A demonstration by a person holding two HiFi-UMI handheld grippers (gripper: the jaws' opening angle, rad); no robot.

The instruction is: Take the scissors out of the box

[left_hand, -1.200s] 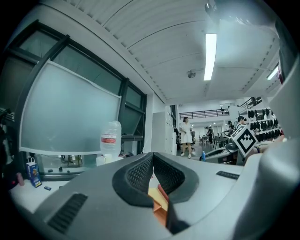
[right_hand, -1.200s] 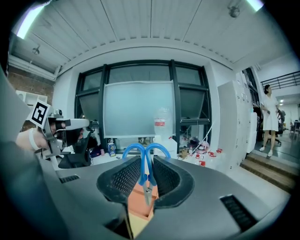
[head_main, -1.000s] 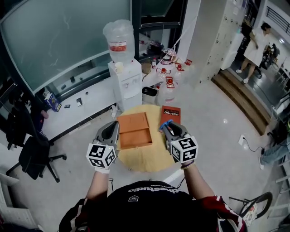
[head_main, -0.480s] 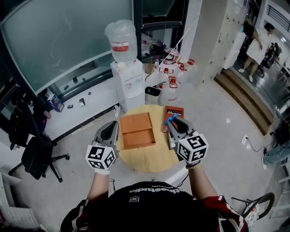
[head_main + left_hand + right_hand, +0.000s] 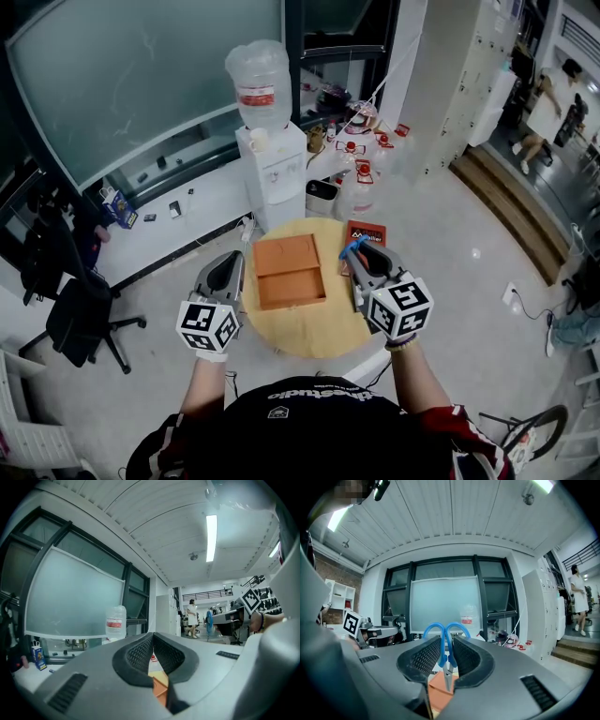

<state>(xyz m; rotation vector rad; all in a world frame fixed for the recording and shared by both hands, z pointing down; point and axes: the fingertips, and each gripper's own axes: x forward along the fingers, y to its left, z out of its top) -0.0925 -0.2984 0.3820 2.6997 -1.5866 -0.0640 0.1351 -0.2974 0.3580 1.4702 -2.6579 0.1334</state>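
**Scissors clamped in right fingers, clear of the box**

Left gripper (image 5: 230, 267): sits level, just beside the left wall of the box. Can't tell if it touches. Its fingers (image 5: 136, 654) are closed tip to tip with nothing between them, so it's empty.

Box (image 5: 286, 258): orange, shallow and open, with one divider across it. It lies flat on the round wooden worktop (image 5: 309, 333). Both compartments look bare from the head view.

Scissors (image 5: 446, 641): just right of the box, above the worktop's right side, not in either compartment. The right gripper (image 5: 361, 267) has them, with its fingers (image 5: 423, 658) at a narrow gap, pinching the neck where the two blue loops meet. Loops stand up above the pads and the blades hang down past them, closed.

Beyond the right gripper a flat red printed item (image 5: 367, 231) lies on the worktop. Can't tell whether it's a lid or a booklet.

Handling, my read:
- Small, light and stiff, so weight is no issue.
- Plastic handles are smooth and the steel blades slicker, and the tip is pointed.
- The neck is the right place to hold. It's close to the balance point and keeps the blades shut.
- The contact patch is thin, so the scissors could pivot between the pads on a quick swing.
- Move slowly with the tips down.

Extraction looks done; only the set-down seems left.
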